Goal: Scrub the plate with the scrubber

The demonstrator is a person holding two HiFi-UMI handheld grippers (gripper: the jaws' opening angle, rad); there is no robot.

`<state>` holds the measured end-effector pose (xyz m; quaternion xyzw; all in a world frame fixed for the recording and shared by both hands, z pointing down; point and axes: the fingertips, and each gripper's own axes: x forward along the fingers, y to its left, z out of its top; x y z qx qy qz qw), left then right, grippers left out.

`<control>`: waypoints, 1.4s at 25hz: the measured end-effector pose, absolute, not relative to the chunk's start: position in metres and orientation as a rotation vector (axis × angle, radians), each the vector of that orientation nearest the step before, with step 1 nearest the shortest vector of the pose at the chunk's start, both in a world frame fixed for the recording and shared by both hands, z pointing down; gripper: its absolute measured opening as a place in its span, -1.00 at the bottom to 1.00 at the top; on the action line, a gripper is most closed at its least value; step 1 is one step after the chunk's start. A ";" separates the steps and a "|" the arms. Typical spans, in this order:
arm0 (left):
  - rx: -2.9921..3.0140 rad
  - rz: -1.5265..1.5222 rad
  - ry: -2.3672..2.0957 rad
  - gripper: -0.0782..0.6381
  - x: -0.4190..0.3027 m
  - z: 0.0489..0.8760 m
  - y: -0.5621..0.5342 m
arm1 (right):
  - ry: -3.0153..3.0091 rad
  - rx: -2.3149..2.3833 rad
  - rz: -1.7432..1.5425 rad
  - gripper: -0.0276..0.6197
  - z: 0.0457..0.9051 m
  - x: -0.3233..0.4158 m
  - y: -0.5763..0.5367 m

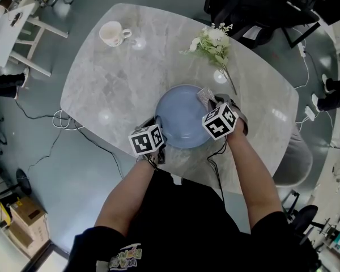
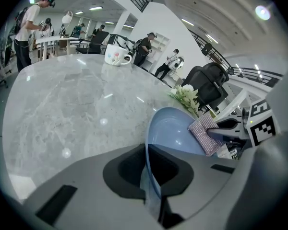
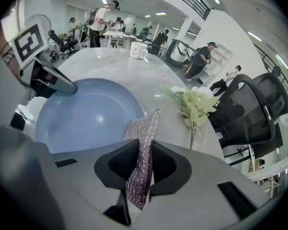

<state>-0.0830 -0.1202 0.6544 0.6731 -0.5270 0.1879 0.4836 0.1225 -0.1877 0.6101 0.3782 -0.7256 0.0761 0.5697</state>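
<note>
the blue plate [image 1: 184,117] lay on the near part of the marble bench [image 1: 113,78], its near-left rim pinched between the closed jaws of the left gripper [image 1: 157,128]. the silvery scrubber [image 1: 205,97] was clamped in the right gripper [image 1: 213,103], jaws shut on its middle, its long axis running along them and its free end at the plate's far-right rim. the plate's bowl lay to the left of those jaws, so a sweep inward fell to the right hand, i judged. the right gripper view showed the pads biting the scrubber; the head view hid that under the marker cube [image 1: 219,121].
</note>
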 end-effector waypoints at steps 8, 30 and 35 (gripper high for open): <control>1.629 0.453 -1.304 -0.70 -0.083 0.652 -0.121 | -1.727 0.898 0.193 -0.68 0.605 0.129 -0.160; 1.598 0.422 -1.333 -0.70 -0.084 0.651 -0.122 | -1.961 0.830 0.515 -0.68 0.609 0.036 -0.085; 1.593 0.413 -1.331 -0.70 -0.085 0.651 -0.121 | -1.990 0.784 0.534 -0.68 0.611 0.008 -0.085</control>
